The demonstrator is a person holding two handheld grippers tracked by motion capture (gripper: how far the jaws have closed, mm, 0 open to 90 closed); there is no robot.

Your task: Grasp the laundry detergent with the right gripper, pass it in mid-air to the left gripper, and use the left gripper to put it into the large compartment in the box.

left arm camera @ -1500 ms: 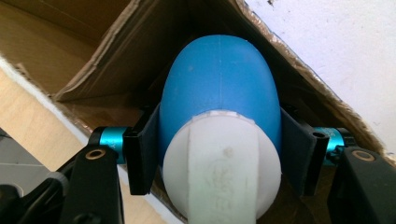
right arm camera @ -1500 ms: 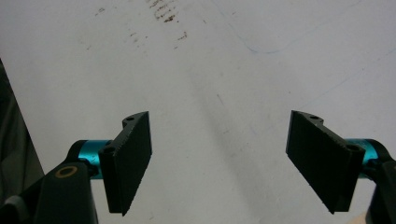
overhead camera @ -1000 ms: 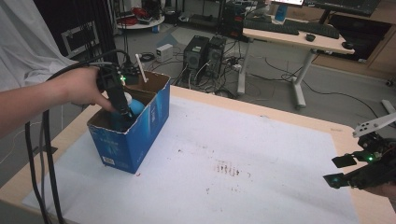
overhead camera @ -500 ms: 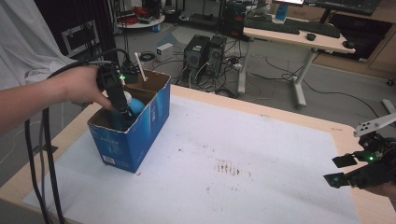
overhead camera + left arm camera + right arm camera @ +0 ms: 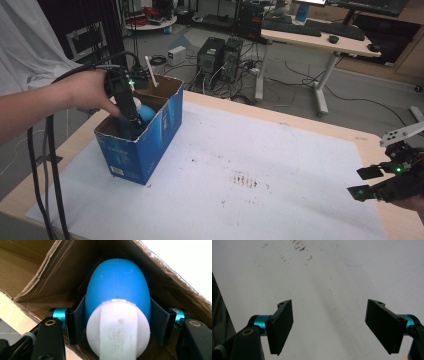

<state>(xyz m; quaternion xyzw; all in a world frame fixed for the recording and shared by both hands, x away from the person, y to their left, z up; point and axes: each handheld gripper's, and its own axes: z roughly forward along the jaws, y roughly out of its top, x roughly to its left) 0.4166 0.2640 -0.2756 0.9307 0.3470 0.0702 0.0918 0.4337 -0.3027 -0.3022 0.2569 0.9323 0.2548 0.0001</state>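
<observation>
From the high view, my left tool point(image 5: 131, 112) reaches down into the open top of the blue cardboard box point(image 5: 150, 145), which stands at the left end of the desk point(image 5: 310, 132) on a white sheet point(image 5: 260, 200). The jaws are clamped on a blue egg-shaped object point(image 5: 145, 113) that sits inside the box, close to the wall on the desk's inner side. Its light-coloured end is toward my hand point(image 5: 90, 92). A white stick point(image 5: 150, 71) stands up by the box's far flap. The box has pale printing on its side and a small white label low at its near corner, too small for me to read. Small brown marks point(image 5: 245, 179) speckle the sheet near the middle. My right tool point(image 5: 366, 182) is at the desk's right edge, well apart from the box, with its jaws spread and nothing between them.

In the left gripper view, my left tool point(image 5: 117, 322) holds the blue egg-shaped object point(image 5: 117, 287) by its flanks, one pad on each side. Its long axis runs straight away from the camera, with the blue rounded end pointing into a corner of the brown cardboard and the white cap point(image 5: 118, 330) toward me. A raised band crosses the cap with embossed writing that I cannot read. The box walls point(image 5: 50, 272) close in on both sides.

In the right gripper view, my right tool point(image 5: 329, 326) stands wide open over the bare white sheet point(image 5: 332, 277), which has brown specks point(image 5: 298, 247) farther out.
</observation>
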